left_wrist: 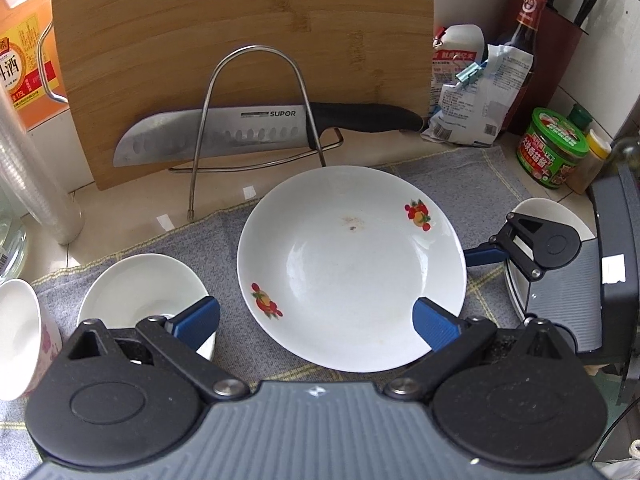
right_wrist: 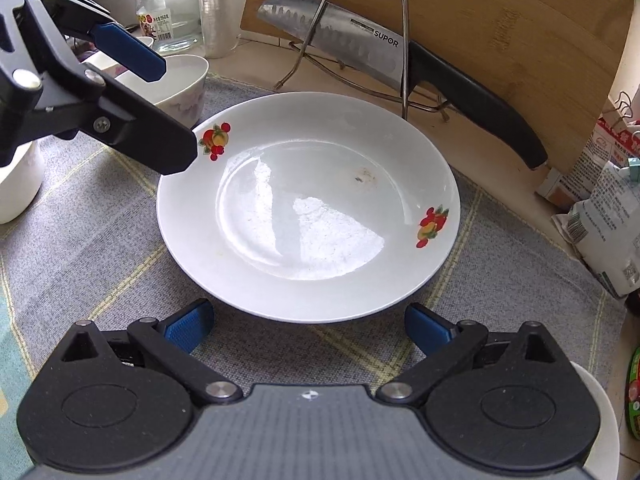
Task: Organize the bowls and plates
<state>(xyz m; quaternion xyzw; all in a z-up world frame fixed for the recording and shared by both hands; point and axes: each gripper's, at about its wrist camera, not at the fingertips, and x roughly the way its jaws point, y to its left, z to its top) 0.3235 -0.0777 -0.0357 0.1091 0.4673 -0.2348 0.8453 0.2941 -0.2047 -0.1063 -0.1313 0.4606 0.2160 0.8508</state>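
Left wrist view, from left to right: a small white bowl (left_wrist: 140, 292) rests on the grey checked cloth (left_wrist: 224, 232) beside a white shallow plate with fruit motifs (left_wrist: 352, 268), which lies flat at the cloth's centre. The left gripper (left_wrist: 316, 320) hovers wide open over the plate's near rim. The right gripper (right_wrist: 308, 328), fingers spread wide, sits just short of the plate. Behind stands a bamboo cutting board (left_wrist: 240, 40) with a steel knife (left_wrist: 224, 132).
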